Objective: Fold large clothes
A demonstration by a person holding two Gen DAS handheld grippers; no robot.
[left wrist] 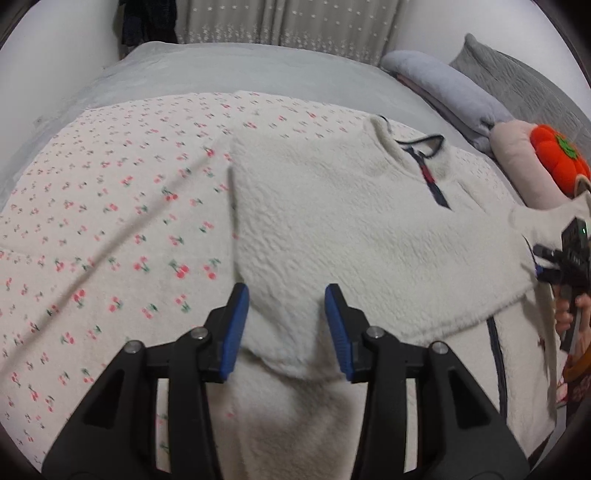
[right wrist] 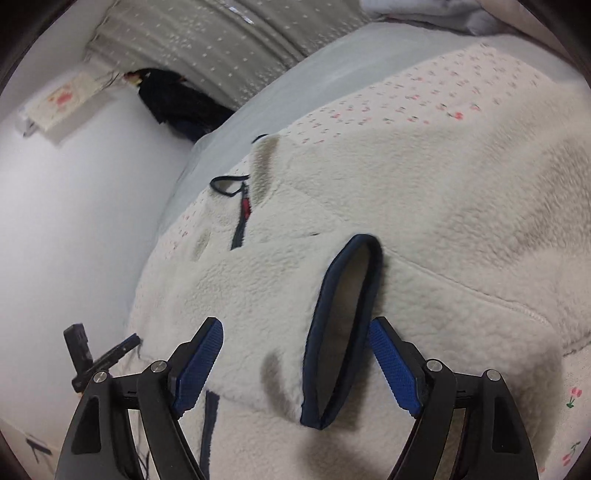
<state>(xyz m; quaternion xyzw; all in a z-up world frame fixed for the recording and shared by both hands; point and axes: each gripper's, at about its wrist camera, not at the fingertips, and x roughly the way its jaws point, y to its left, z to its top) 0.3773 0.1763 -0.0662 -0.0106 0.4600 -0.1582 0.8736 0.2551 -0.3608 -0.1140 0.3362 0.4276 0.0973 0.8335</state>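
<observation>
A cream fleece pullover [left wrist: 351, 229] with a navy-trimmed collar and short zip [left wrist: 432, 173] lies spread on a cherry-print blanket [left wrist: 110, 221] on the bed. My left gripper [left wrist: 287, 290] hovers over its near edge. Its blue pads stand apart on either side of a folded fleece flap, and I see no pinch. In the right wrist view the same pullover [right wrist: 424, 192] fills the frame. My right gripper [right wrist: 297, 325] is wide open around a sleeve cuff [right wrist: 343, 332] edged in navy, with the right pad [right wrist: 391, 362] close beside the trim. A person's hand [left wrist: 574, 314] holds the right tool at the left wrist view's right edge.
Grey pillows [left wrist: 447, 88], a beige cushion [left wrist: 517, 162] and an orange pumpkin plush [left wrist: 557, 158] sit at the head of the bed. A pale grey sheet [left wrist: 221, 70] covers the far side. A starred curtain [left wrist: 288, 26] and dark hanging clothes [right wrist: 173, 99] are behind. White wall [right wrist: 74, 221] is beside the bed.
</observation>
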